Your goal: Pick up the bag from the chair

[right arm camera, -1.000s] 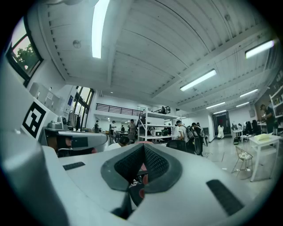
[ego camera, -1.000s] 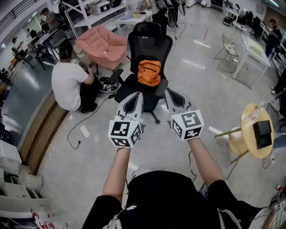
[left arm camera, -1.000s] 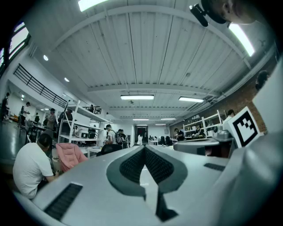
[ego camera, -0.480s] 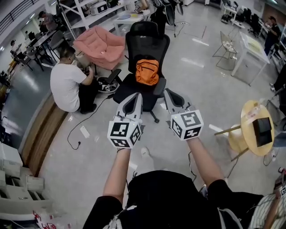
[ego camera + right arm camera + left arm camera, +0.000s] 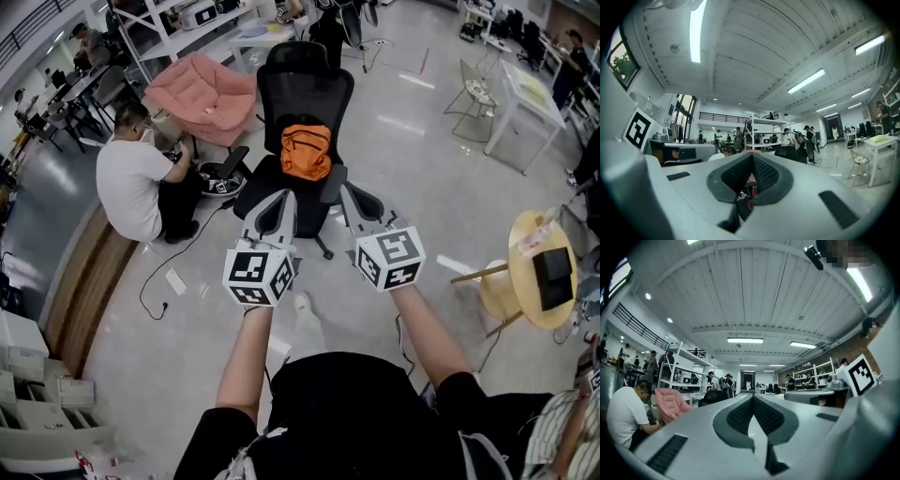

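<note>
An orange bag (image 5: 306, 152) sits upright on the seat of a black office chair (image 5: 300, 86), leaning on its backrest, in the head view. Both grippers are held out level in front of me, side by side, pointing at the chair. My left gripper (image 5: 282, 198) is shut and empty, its tip over the seat's front left edge. My right gripper (image 5: 344, 193) is shut and empty too, near the right armrest. Both tips are short of the bag. In the left gripper view the left gripper (image 5: 753, 397) has its jaws meeting, as does the right gripper (image 5: 752, 155) in its own view.
A person in a white shirt (image 5: 131, 183) sits on the floor left of the chair, beside a pink cushioned seat (image 5: 206, 92). A cable (image 5: 169, 267) trails over the floor. A round wooden table (image 5: 525, 281) stands at the right, a white table (image 5: 530, 89) farther back.
I have stepped toward the chair, so both gripper tips now reach over the seat's front edge. The bag has not moved and both grippers stay shut.
</note>
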Motion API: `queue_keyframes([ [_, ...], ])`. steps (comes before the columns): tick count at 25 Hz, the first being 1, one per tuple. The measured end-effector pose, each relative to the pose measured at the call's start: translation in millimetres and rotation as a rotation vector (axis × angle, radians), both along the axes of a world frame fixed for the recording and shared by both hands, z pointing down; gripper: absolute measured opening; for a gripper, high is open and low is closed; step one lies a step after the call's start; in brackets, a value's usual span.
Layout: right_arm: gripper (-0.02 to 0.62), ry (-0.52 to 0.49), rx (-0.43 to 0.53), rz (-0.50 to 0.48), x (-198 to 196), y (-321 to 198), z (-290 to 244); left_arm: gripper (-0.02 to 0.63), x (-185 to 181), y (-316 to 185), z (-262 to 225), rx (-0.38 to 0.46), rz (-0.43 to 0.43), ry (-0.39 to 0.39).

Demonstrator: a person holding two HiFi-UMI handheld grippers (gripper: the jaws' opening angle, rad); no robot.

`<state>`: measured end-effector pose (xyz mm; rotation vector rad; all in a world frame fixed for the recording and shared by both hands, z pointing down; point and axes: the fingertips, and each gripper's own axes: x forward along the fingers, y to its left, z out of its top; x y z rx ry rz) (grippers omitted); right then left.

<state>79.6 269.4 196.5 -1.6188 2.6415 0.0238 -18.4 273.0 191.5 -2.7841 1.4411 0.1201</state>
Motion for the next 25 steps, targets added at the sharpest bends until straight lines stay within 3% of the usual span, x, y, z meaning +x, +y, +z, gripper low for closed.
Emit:
queue_keyframes([
  [12, -0.002, -0.001, -0.047, 0.015, -14.1, -122.4, 19.9, 0.006, -17.0, -122.5, 20.7, -0.042, 0.013, 0.01],
  [25, -0.002, 0.048, -0.103, 0.047, -67.4, -281.0, 30.1, 0.006, -69.4, -276.7, 32.9, -0.105, 0.055, 0.031],
])
